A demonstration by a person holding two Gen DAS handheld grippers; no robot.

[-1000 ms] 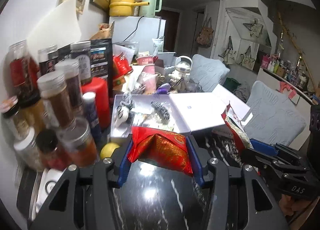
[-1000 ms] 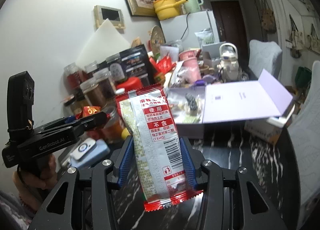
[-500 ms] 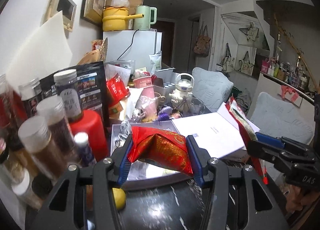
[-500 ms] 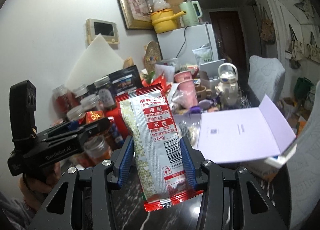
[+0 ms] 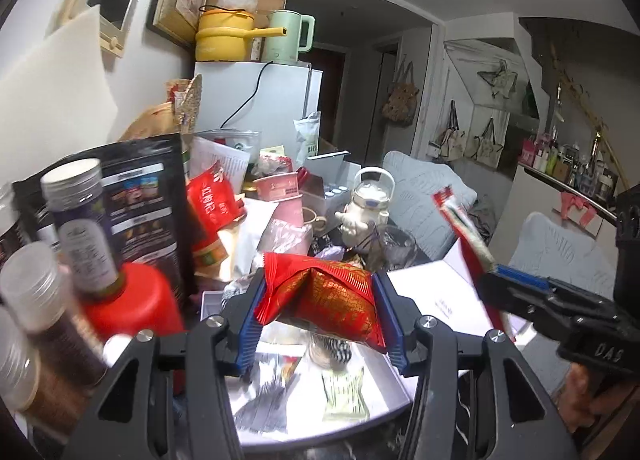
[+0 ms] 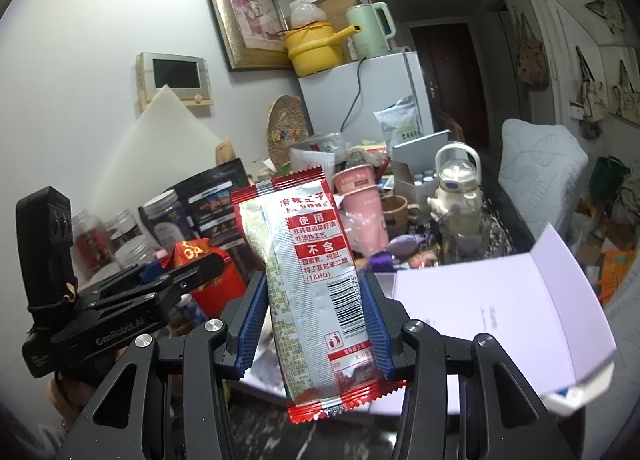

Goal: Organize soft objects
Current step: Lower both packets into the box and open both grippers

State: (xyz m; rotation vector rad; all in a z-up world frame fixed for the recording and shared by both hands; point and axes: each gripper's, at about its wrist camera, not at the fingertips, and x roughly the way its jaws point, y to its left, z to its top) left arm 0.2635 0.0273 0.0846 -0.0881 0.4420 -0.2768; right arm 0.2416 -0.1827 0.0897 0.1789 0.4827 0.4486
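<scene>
My left gripper (image 5: 318, 314) is shut on a puffy red and gold snack packet (image 5: 332, 296) and holds it above the open white box (image 5: 360, 408). The box holds small wrapped items, one striped black and white (image 5: 330, 346). My right gripper (image 6: 314, 320) is shut on a tall red and silver snack packet (image 6: 312, 280), held upright over the same box's near edge. The right gripper also shows at the right of the left wrist view (image 5: 516, 288), and the left gripper at the left of the right wrist view (image 6: 192, 268).
The box's lid (image 6: 492, 312) lies open to the right. Spice jars (image 5: 76, 215), a red canister (image 5: 128, 308) and a black pouch (image 5: 144, 199) stand at the left. Cups, a white kettle (image 5: 370, 203) and clutter stand behind the box. A fridge (image 5: 256, 99) stands at the back.
Both grippers have moved forward and up with their packets, from over the dark marble table to over the open box. The jars have slid to the left edge of the left wrist view.
</scene>
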